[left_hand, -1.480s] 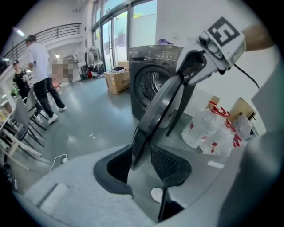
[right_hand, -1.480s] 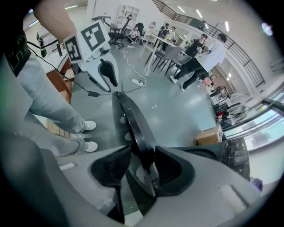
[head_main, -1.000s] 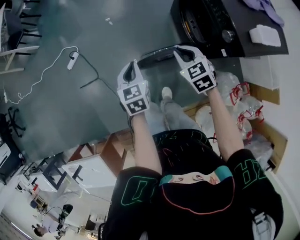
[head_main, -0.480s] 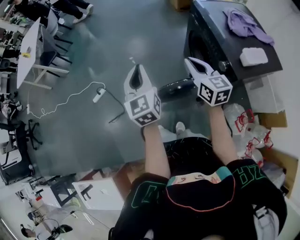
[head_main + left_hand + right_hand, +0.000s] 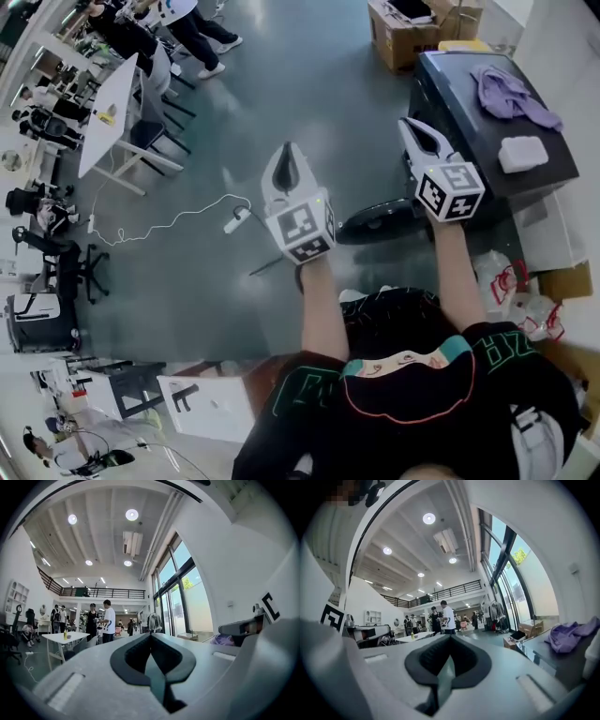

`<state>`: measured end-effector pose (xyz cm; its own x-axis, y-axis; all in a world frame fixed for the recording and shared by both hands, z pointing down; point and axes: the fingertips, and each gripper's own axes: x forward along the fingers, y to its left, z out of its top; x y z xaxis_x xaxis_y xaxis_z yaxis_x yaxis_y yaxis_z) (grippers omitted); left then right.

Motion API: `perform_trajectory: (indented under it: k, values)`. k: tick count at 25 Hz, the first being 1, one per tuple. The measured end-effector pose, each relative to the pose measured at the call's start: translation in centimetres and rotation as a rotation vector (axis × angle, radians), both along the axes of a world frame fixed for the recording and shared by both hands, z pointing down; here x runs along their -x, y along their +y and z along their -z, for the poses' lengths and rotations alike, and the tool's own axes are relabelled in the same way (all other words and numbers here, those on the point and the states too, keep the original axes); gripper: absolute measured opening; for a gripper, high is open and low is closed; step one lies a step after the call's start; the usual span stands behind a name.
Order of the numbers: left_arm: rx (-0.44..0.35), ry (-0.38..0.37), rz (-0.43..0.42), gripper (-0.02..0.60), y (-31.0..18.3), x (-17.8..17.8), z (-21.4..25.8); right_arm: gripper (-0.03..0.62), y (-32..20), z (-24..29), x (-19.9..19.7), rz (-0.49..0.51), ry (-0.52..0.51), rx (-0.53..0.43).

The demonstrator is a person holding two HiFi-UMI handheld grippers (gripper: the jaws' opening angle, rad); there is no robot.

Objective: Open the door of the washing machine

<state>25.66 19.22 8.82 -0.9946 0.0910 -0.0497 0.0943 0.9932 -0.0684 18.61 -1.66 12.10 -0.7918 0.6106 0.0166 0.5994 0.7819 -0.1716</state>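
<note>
In the head view the dark washing machine [image 5: 469, 112] stands at the upper right. Its round door [image 5: 380, 222] is swung out over the floor. My left gripper [image 5: 290, 148] is held up over the floor left of the machine, shut and empty. My right gripper [image 5: 410, 123] is raised beside the machine's front top edge, also shut and empty. Neither touches the door. In the left gripper view the left gripper [image 5: 151, 637] has its jaws together and points out across the hall. The right gripper [image 5: 449, 638] in its own view also shows its jaws together.
A purple cloth [image 5: 511, 94] and a white pad [image 5: 523, 153] lie on the machine's top. A cardboard box [image 5: 412, 28] stands behind it and plastic bags [image 5: 511, 281] beside it. A white cable with a power strip [image 5: 234, 220] lies on the floor. A white table [image 5: 112, 112] and people are far left.
Both grippers have risen from down by the door to a level hold high above the floor. The door stays swung out.
</note>
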Motion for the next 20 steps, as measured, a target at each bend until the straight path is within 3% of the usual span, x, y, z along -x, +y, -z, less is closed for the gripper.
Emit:
perform_trajectory:
  k: [8, 12, 20]
  values:
    - [0.039, -0.047, 0.004, 0.009, 0.3, -0.2, 1.9, 0.003, 0.3, 2.1, 0.1, 0.006, -0.079, -0.043]
    - [0.058, -0.048, -0.027, 0.01, -1.0, 0.2, 1.4, 0.003, 0.2, 2.6, 0.2, 0.011, -0.109, -0.059]
    - [0.055, -0.054, 0.001, 0.009, -1.5, 0.8, 0.9, 0.003, -1.5, 2.3, 0.8, -0.006, -0.131, -0.097]
